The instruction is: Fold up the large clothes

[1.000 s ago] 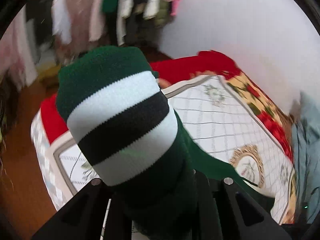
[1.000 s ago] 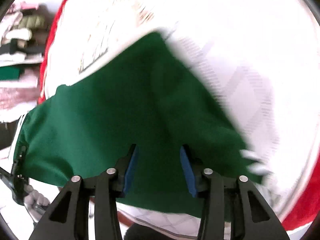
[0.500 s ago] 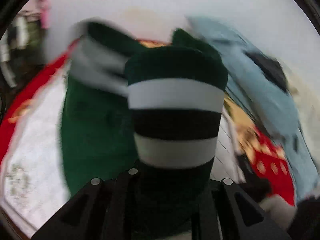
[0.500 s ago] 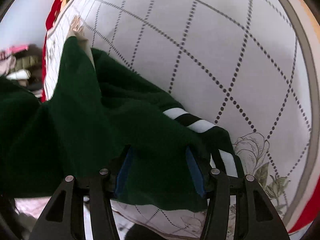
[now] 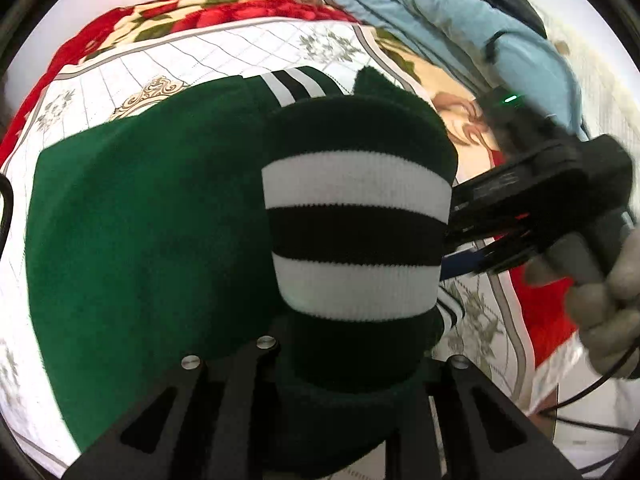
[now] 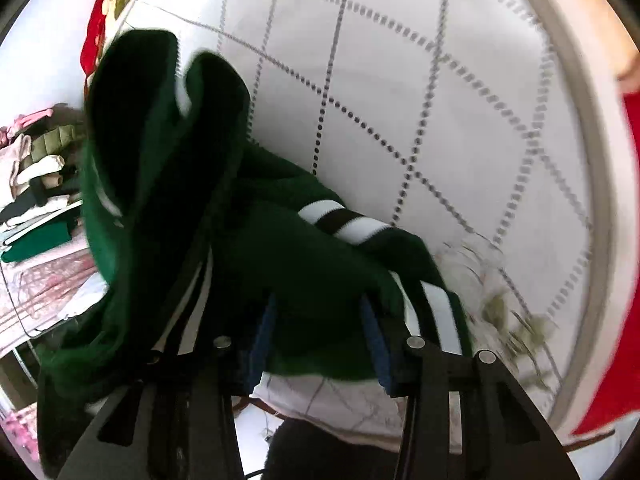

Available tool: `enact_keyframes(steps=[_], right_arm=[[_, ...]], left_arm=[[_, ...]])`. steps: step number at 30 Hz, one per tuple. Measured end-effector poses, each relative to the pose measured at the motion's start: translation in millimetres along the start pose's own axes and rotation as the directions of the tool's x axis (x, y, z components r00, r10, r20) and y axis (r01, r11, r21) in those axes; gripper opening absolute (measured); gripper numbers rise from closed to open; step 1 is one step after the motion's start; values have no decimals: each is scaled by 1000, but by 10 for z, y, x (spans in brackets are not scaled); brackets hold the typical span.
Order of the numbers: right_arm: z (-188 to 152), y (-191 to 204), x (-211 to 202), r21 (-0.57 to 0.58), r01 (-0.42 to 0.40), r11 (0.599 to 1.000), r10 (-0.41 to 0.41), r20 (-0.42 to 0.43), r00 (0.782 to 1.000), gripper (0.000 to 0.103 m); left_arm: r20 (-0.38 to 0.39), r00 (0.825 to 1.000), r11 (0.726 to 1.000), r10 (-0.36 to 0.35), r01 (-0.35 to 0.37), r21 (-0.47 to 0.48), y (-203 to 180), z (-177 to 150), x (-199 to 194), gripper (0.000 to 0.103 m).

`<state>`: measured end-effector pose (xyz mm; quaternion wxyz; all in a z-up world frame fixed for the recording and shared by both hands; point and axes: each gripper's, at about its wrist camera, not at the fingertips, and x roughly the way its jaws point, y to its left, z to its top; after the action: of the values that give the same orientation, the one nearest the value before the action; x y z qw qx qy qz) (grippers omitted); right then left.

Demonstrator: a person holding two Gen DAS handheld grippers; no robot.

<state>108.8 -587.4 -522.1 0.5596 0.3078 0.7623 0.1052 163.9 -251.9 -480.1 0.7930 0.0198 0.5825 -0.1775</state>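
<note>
**Green sweater gripped at two points over the bed**

White quilted bedding [image 5: 224, 52] with a dotted diamond pattern covers the bed, a red flowered blanket [image 5: 224, 8] showing along its far edge and a pale blue garment [image 5: 440, 20] heaped at the far right corner. On it lies the dark green sweater [image 5: 140, 220], its body spread flat across the middle of the quilt.

Left tongs [image 5: 352, 364] are nearly closed on a thick striped cuff [image 5: 356, 236] of green, white and black bands, which stands up in front of the camera; the jaws have just eased open a little, yet the knit is between them and looks pinched. This grip probably serves to carry the sleeve across the body for a fold.

Right tongs [image 6: 316, 340], held by a gloved hand [image 5: 608, 312], stand about half wide with bunched green fabric filling the gap between the blue pads [image 6: 262, 344]; the jaws have just narrowed slightly. That bunch sits near the quilt's near edge, beside a second striped band [image 6: 344, 222], likely anchoring the garment while the sleeve moves.
</note>
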Motion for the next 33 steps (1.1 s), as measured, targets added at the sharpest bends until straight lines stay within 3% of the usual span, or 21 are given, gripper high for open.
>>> enact_keyframes(steps=[3, 4, 5, 6, 7, 10, 12, 13, 16, 20, 21, 23, 24, 27, 30, 33], right_arm=[[-113, -8, -383, -17, 98, 995, -96, 93, 991, 61], [-155, -10, -526, -27, 111, 993, -107, 134, 985, 61], [-197, 1, -653, -42, 96, 994, -88, 169, 982, 61], [-235, 21, -760, -56, 75, 996, -63, 190, 980, 65], [-259, 10, -815, -59, 46, 997, -33, 190, 981, 67], [-441, 20, -898, -48, -99, 994, 106, 175, 979, 67], [-441, 71, -911, -56, -127, 990, 135, 170, 976, 68], [-453, 95, -886, -61, -135, 989, 143, 168, 975, 68], [-553, 297, -643, -47, -166, 985, 171, 129, 977, 85], [-532, 444, -105, -46, -95, 994, 95, -6, 995, 86], [-539, 463, 38, -42, -92, 995, 91, -41, 995, 66], [-576, 572, 125, -76, -49, 996, 46, -31, 998, 28], [-597, 633, 103, -91, -33, 995, 32, -13, 999, 22], [-696, 733, -198, -78, -43, 996, 51, 106, 993, 15], [-744, 754, -451, -54, -39, 998, 49, 198, 979, 14], [-630, 560, -279, 14, 80, 997, -81, 210, 974, 14]], left_arm=[[-24, 1000, 1000, -9, 9, -1, -18, 1, -41, 26], [-32, 999, 999, -27, 26, -21, 12, 0, -70, 44], [-43, 998, 998, -52, 50, -40, 43, -13, -92, 78], [-46, 996, 995, -79, 76, -59, 102, -54, -91, 95], [-44, 994, 992, -102, 98, -83, 132, -69, -132, 102], [-57, 993, 986, -105, 96, -135, 192, -130, -255, 102], [-46, 994, 982, -95, 85, -171, 272, -169, -373, 102], [-39, 996, 980, -76, 68, -188, 324, -192, -437, 102], [-12, 1000, 962, 18, -20, -272, 598, -304, -626, 102], [-49, 989, 907, 142, -149, -393, 1056, -453, -658, 102], [-70, 982, 890, 175, -188, -414, 1168, -478, -640, 102], [-87, 967, 858, 239, -252, -447, 1310, -503, -645, 102], [-86, 959, 844, 271, -279, -458, 1364, -505, -667, 102], [-79, 949, 838, 305, -307, -452, 1395, -445, -676, 102], [-99, 958, 855, 268, -284, -433, 1384, -391, -578, 102], [-99, 954, 853, 283, -297, -430, 1436, -319, -431, 102]])
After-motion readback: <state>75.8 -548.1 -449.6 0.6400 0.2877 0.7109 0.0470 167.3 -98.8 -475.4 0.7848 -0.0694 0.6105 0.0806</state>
